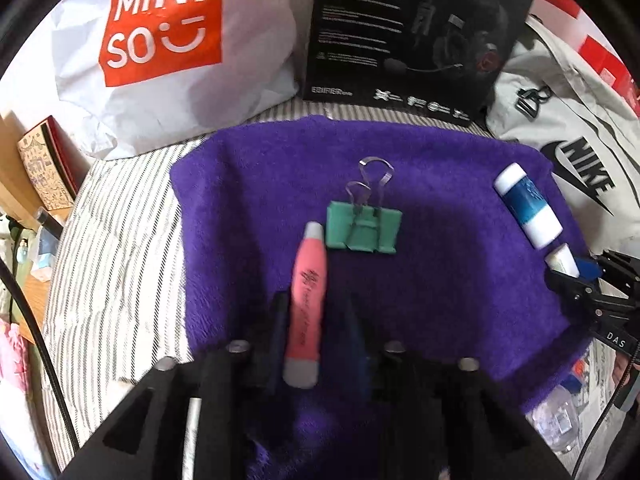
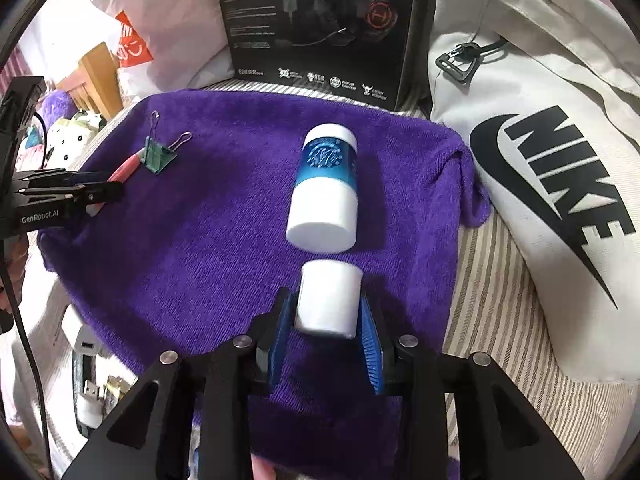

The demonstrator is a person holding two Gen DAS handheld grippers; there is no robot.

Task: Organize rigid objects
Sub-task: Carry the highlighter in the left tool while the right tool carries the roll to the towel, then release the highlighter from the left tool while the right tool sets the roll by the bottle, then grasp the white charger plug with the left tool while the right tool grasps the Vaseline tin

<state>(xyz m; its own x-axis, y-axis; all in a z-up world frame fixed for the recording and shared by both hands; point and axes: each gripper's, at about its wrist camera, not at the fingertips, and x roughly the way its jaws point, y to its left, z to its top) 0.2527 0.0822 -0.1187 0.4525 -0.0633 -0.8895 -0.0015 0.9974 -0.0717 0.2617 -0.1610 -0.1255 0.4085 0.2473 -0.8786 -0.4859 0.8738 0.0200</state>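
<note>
My left gripper (image 1: 316, 312) is clamped on a pink pen (image 1: 309, 304), which sits low in the centre of the left wrist frame, its tip pointing up toward a green binder clip (image 1: 363, 229) just beyond it on the purple towel (image 1: 248, 208). My right gripper (image 2: 326, 320) is clenched around a small white cylinder (image 2: 328, 300), low in the centre of the right wrist frame. Just past it a blue-and-white bottle (image 2: 326, 188) lies on its side on the towel. Farther back, at the top of both frames, stand a black headset box (image 2: 320, 20), a white Miniso bag (image 1: 160, 40) at upper left and a Nike bag (image 2: 540, 160) at right.
</note>
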